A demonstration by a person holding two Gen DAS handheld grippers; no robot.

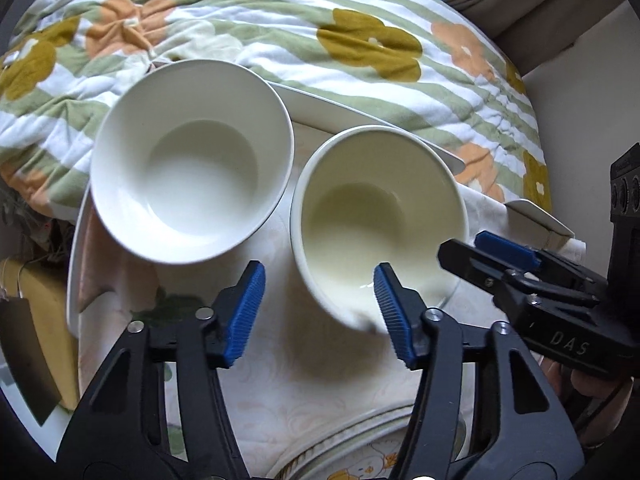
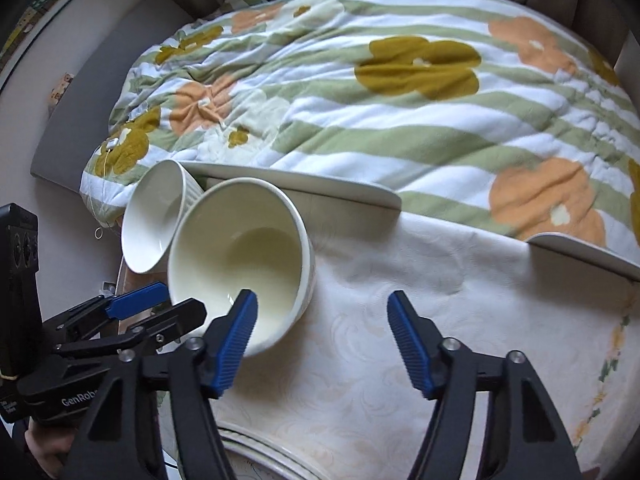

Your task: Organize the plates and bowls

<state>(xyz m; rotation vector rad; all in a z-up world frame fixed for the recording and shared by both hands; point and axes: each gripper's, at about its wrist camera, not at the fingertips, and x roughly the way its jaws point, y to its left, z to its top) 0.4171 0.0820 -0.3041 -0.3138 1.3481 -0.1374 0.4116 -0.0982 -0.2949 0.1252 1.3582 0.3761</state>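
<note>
Two bowls stand on a cream cloth-covered table (image 2: pixel 460 312). The white bowl (image 1: pixel 192 160) is on the left, the cream ribbed bowl (image 1: pixel 376 220) to its right, both also in the right wrist view (image 2: pixel 150 220) (image 2: pixel 240 256). White plates (image 1: pixel 340 114) (image 2: pixel 304 186) lie along the far table edge. My left gripper (image 1: pixel 320 312) is open and empty, just before the two bowls. My right gripper (image 2: pixel 322 332) is open and empty, its left finger by the cream bowl's near rim; it also shows in the left wrist view (image 1: pixel 480 248).
A flowered green-striped quilt (image 2: pixel 380 92) lies behind the table. Another white plate (image 2: pixel 580 248) sits at the far right. A patterned plate rim (image 1: pixel 360 456) shows at the near edge. A long white plate (image 1: pixel 78 264) sits at the left.
</note>
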